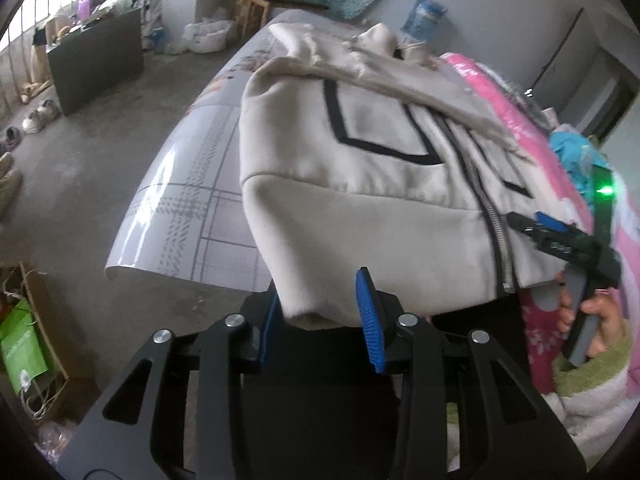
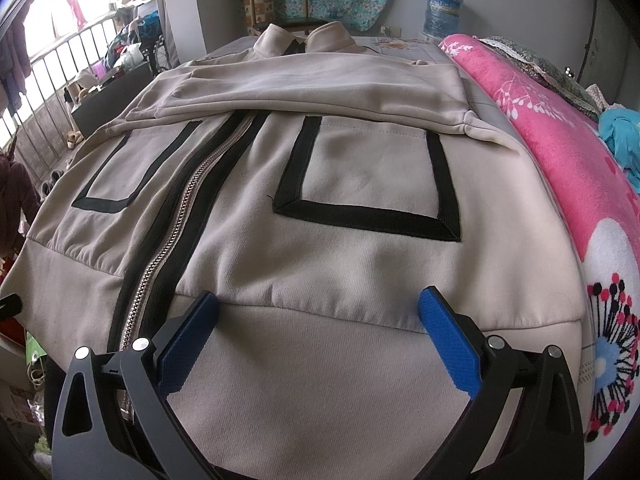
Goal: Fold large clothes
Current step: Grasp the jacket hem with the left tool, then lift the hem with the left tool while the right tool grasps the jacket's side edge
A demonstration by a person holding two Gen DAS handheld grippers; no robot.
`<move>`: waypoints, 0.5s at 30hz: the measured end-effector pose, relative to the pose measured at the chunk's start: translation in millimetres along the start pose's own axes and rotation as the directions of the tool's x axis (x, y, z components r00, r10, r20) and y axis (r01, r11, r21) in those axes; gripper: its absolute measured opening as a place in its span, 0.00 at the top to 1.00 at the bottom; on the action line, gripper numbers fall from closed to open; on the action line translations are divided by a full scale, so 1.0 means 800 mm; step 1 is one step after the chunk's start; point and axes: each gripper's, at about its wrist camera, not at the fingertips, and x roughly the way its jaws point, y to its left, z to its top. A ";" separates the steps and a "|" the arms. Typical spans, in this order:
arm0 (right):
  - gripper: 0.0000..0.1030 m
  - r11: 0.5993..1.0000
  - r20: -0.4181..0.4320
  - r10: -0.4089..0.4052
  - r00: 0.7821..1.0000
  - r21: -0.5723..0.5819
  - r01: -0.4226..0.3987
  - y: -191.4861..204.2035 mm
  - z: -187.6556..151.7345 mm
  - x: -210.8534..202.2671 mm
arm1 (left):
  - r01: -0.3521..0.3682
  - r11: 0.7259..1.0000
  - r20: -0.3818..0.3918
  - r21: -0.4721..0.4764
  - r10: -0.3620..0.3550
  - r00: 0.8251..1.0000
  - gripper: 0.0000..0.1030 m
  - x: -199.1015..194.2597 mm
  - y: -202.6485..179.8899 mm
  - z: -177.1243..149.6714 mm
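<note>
A beige zip-up jacket (image 1: 360, 184) with black trim lies spread on the bed, both sleeves folded across its chest (image 2: 320, 92). My left gripper (image 1: 320, 294) sits at the jacket's lower left hem corner, and its blue pads are shut on the bunched hem cloth, which hangs off the bed edge. My right gripper (image 2: 320, 298) stands open over the right half of the hem (image 2: 320, 360), pads wide apart, with nothing pinched between them. In the left wrist view the right gripper (image 1: 532, 224) shows at the hem's far side, held by a hand (image 1: 600, 316).
A pink flowered blanket (image 2: 560, 160) lies along the jacket's right side. The glossy grey checked bed cover (image 1: 192, 200) extends to the left, with concrete floor beyond. Shoes (image 1: 36, 120), a dark cabinet (image 1: 96, 60) and a green bag (image 1: 24, 344) stand there. A chair (image 2: 280, 0) and water bottle (image 2: 442, 12) are beyond the bed.
</note>
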 end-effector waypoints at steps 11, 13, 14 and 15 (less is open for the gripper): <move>0.06 1.000 0.017 0.023 1.000 -0.011 -0.023 -0.004 -0.008 -0.014 | -0.108 0.990 0.027 0.087 0.106 0.994 0.93 0.001 -0.015 0.000; 0.06 0.999 0.019 0.034 0.999 -0.012 -0.033 -0.008 -0.019 -0.028 | -0.128 0.985 0.031 0.115 0.125 0.992 0.93 0.002 -0.019 -0.001; 0.06 0.999 0.020 0.043 0.999 -0.010 -0.043 -0.011 -0.026 -0.035 | -0.131 0.984 0.032 0.123 0.128 0.991 0.93 0.002 -0.019 -0.002; 0.06 0.999 0.013 0.053 0.998 -0.003 -0.053 -0.017 -0.037 -0.044 | -0.132 0.983 0.032 0.129 0.128 0.991 0.93 0.002 -0.019 -0.002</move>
